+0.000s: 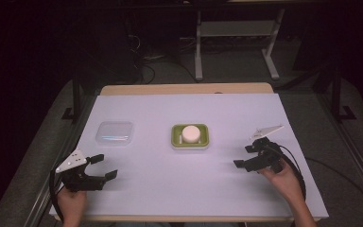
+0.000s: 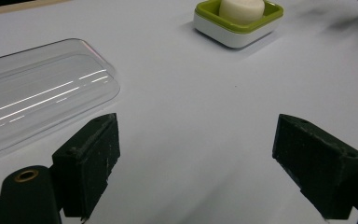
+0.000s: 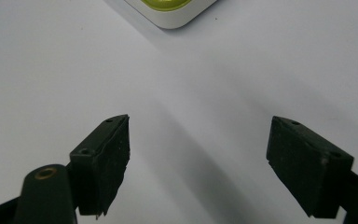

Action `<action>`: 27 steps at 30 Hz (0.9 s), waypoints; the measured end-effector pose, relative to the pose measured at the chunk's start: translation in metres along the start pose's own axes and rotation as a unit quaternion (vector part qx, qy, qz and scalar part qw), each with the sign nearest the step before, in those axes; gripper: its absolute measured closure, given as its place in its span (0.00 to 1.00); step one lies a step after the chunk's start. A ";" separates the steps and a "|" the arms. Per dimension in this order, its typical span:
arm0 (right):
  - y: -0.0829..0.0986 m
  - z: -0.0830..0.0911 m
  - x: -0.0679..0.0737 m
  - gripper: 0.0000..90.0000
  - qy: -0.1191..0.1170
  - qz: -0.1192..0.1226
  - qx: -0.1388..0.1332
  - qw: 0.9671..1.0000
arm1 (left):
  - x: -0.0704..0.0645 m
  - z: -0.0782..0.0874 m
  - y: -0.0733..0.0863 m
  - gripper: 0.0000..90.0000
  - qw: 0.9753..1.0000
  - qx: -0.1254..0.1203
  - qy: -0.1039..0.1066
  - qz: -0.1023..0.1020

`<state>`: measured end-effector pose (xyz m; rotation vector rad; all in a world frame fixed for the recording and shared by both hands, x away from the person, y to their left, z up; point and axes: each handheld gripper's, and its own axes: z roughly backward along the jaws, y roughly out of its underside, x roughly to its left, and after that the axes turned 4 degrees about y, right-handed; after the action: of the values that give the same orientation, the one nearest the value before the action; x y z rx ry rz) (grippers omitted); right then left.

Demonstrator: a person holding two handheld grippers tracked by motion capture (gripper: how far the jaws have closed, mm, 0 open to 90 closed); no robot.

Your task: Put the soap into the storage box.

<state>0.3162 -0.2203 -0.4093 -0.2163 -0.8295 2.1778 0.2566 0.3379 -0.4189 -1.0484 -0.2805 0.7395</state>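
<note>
High view, left tool (image 1: 105, 166) wide open, right tool (image 1: 245, 156) wide open, both empty.

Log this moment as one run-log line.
left gripper: open, empty | right gripper: open, empty | clear lid: flat on table, left | green dish: centre, holds white round block | nothing grasped

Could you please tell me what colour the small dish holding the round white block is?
The dish is green inside with a white outer base, clearest in the left gripper view.
</note>
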 end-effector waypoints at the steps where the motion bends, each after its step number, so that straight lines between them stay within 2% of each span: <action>1: 0.001 0.001 0.000 0.23 0.000 0.000 -0.001 1.000 | 0.000 0.000 0.000 0.16 1.000 0.000 0.000 0.000; 17: 0.028 0.010 0.004 0.23 -0.005 -0.011 0.008 1.000 | 0.000 -0.001 0.000 0.16 1.000 0.003 0.001 -0.004; 23: 0.041 0.014 0.008 0.23 -0.004 -0.013 -0.004 1.000 | 0.000 -0.001 0.000 0.16 1.000 0.005 0.001 -0.003; 27: 0.050 0.013 0.011 0.23 -0.011 -0.018 -0.007 1.000 | 0.000 -0.001 -0.001 0.16 1.000 0.003 0.001 -0.004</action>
<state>0.2724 -0.2428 -0.4294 -0.1823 -0.8542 2.1446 0.2576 0.3369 -0.4190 -1.0406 -0.2805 0.7325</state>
